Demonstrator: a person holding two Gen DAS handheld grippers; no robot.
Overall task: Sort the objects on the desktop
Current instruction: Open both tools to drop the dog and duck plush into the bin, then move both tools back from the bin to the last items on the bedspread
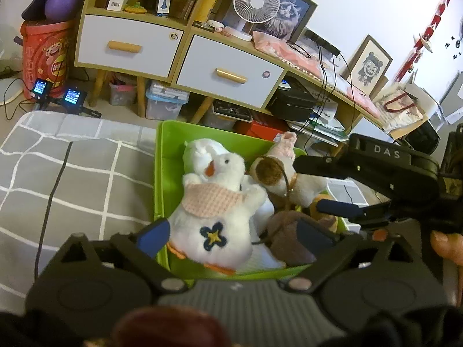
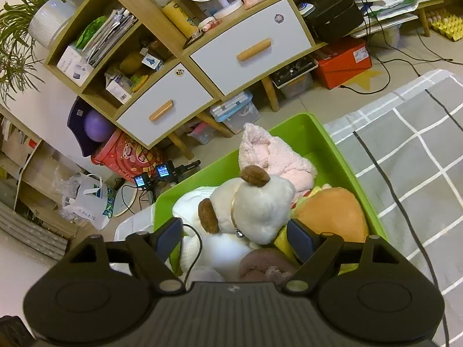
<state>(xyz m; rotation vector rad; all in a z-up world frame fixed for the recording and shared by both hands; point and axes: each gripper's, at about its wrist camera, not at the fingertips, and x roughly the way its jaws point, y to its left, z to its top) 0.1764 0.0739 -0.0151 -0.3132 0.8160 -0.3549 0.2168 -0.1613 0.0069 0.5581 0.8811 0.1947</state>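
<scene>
A green bin (image 1: 162,173) (image 2: 292,121) holds several plush toys. A white duck (image 1: 217,208) with a pink scarf and a blue flower patch lies between the blue pads of my left gripper (image 1: 234,237). Those jaws stand wide apart and neither pad presses on the duck. A white dog (image 2: 260,208) (image 1: 301,185) with brown ears sits between the fingers of my right gripper (image 2: 235,235) (image 1: 309,186). A gap shows beside its left pad, so it is open. A pink plush (image 2: 272,156), an orange one (image 2: 332,217) and a mauve one (image 2: 263,263) also lie in the bin.
The bin rests on a grey checked bedspread (image 1: 72,173) (image 2: 419,159) crossed by a black cable (image 1: 52,190). Behind it stands a wooden cabinet (image 1: 231,72) with white drawers, with boxes underneath. A white container (image 2: 130,228) sits beside the bin. A person's hand (image 1: 445,245) holds the right gripper.
</scene>
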